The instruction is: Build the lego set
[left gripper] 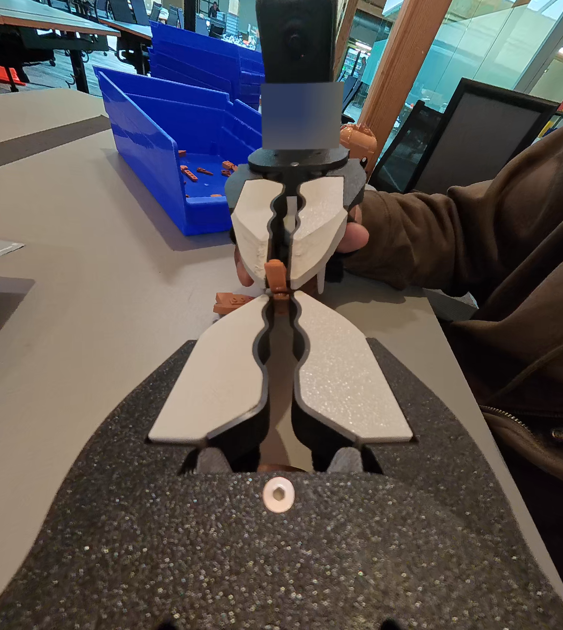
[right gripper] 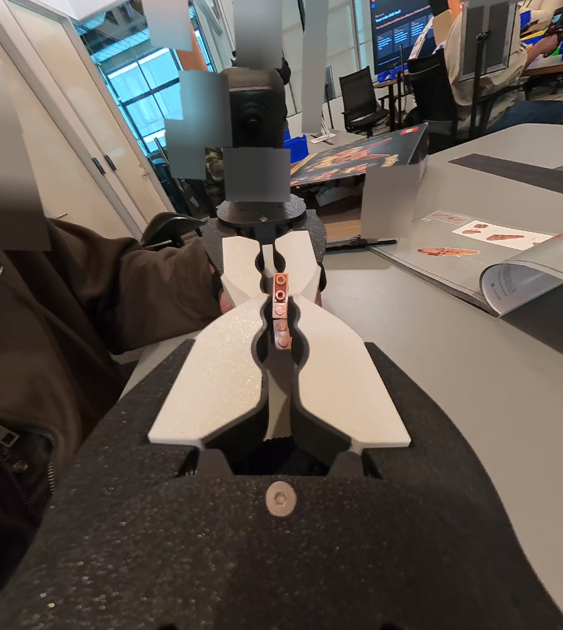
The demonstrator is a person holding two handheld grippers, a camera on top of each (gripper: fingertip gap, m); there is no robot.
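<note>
both claws meet tip to tip at the centre of each frame, over the grey table. in the right wrist view the right gripper is drawn narrow on a small brown plate with studs facing the camera, and the left gripper, seen from its front just above, is closed on a second brown plate whose end meets the first one. in the left wrist view the left gripper is likewise narrow, with the brown lego pinched right at its tips, while the right gripper faces it from above centre. the step in hand looks like joining these two pieces, so the ends should be kept in one line, the studs squared to the underside they must enter, and the push made straight along the stud direction rather than at a slant. a grip this close to the tips could let a piece pivot, so pressure is best added slowly. whether the pieces are already seated cannot be told. spare brown pieces lie on the table left of centre, more sit in the blue bin at upper left, and the open instruction booklet lies at the right.
</note>
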